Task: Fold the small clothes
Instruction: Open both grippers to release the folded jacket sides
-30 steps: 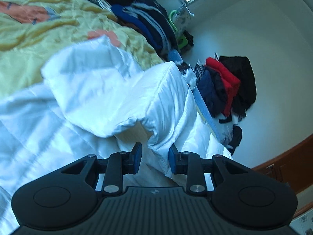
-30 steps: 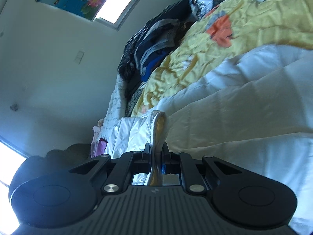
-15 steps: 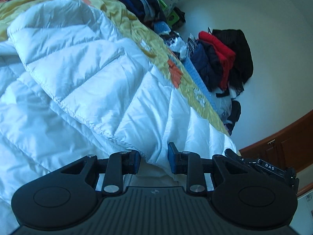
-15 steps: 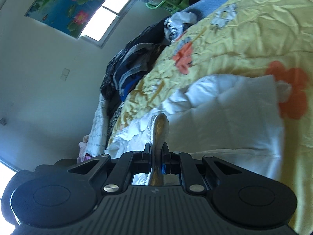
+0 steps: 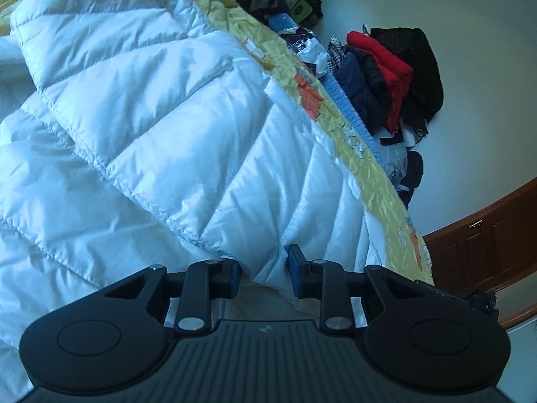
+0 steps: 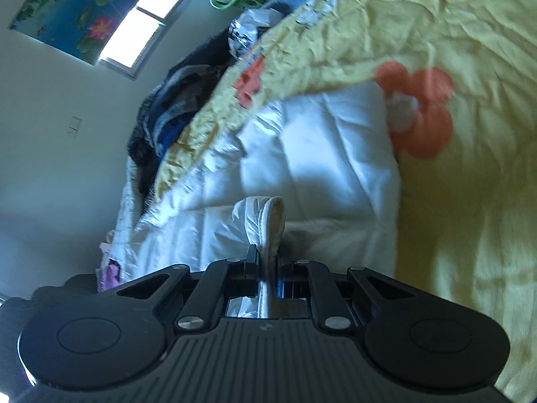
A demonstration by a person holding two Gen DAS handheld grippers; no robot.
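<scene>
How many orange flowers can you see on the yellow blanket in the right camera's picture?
2. One big orange flower lies right of the white puffy jacket; a smaller orange flower lies above it. More may hide under the jacket.

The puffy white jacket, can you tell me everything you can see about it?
The puffy white quilted jacket looks shiny and slippery, stitched into slanted padded rows with a cream lining. It lies spread and partly folded on the yellow flowered bedspread. The left gripper pinches a thick padded edge, and the right gripper is clamped on a thin folded edge that sticks up between its jaws.
</scene>
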